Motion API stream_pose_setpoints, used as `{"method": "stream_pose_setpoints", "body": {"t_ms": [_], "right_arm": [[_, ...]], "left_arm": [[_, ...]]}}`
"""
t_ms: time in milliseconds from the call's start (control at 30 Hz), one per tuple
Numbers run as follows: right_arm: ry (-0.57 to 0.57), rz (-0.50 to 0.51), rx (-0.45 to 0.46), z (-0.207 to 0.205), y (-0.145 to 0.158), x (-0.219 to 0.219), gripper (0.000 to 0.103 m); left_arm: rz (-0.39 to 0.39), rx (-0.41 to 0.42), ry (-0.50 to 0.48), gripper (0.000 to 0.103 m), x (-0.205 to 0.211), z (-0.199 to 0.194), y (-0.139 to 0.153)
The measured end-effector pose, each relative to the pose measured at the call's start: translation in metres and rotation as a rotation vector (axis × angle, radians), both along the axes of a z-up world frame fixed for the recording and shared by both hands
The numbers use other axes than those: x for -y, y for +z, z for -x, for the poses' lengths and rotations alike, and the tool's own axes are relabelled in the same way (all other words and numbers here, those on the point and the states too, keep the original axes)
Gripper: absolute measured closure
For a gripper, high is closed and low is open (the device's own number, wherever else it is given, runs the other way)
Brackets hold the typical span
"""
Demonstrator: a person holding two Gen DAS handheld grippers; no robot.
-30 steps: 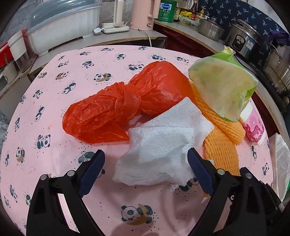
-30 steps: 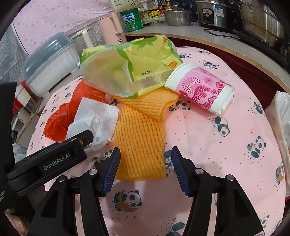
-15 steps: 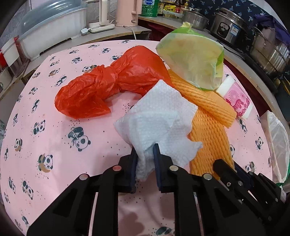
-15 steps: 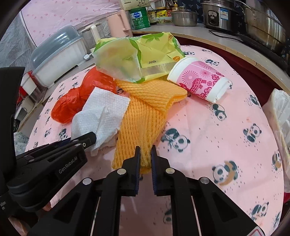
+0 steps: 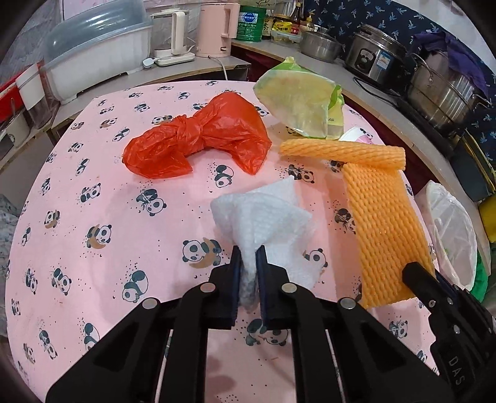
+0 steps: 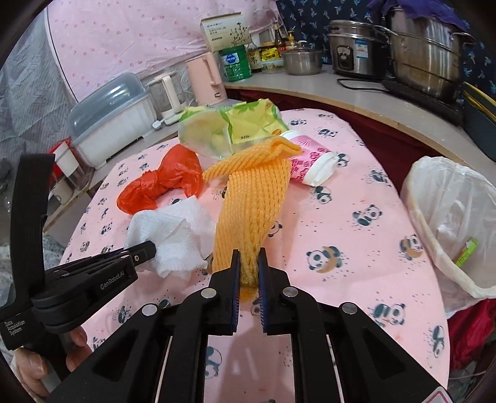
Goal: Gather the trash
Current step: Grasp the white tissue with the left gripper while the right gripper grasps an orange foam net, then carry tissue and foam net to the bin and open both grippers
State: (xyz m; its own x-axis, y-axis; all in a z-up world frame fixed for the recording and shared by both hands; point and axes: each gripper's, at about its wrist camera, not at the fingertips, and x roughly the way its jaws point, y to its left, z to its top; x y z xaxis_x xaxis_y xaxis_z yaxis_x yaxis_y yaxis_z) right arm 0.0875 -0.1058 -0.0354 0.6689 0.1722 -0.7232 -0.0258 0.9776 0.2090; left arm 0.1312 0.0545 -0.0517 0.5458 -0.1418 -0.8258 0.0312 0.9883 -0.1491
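Observation:
My left gripper (image 5: pixel 248 257) is shut on a crumpled white paper towel (image 5: pixel 266 217) and holds it above the pink panda tablecloth (image 5: pixel 108 217). My right gripper (image 6: pixel 248 257) is shut on the near end of an orange foam fruit net (image 6: pixel 251 201), lifted off the cloth. A knotted red plastic bag (image 5: pixel 198 139), a green-yellow plastic wrapper (image 5: pixel 300 99) and a pink paper cup (image 6: pixel 310 164) on its side lie further back. A bin lined with a white bag (image 6: pixel 449 223) stands at the table's right edge.
A counter curves behind the table with steel pots (image 6: pixel 427 55), a rice cooker (image 5: pixel 375 59), a pink kettle (image 5: pixel 217 28) and a covered dish rack (image 5: pixel 96 52). The left gripper's body (image 6: pixel 77 279) is at the lower left of the right wrist view.
Both grippers closed, the left on the paper towel, the right on the foam net. Both have since lifted and pulled their pieces back away from the red bag and wrapper.

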Motion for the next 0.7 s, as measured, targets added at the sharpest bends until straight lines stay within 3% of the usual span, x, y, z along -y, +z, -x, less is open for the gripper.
{"method": "stream_pose_setpoints", "body": {"t_ms": [700], "right_arm": [[-0.172, -0.053, 0.107, 0.047, 0.033, 0.081, 0.093]], "left_arm": [[-0.038, 0.098, -0.164, 0.093, 0.085, 0.033, 0.047]]}}
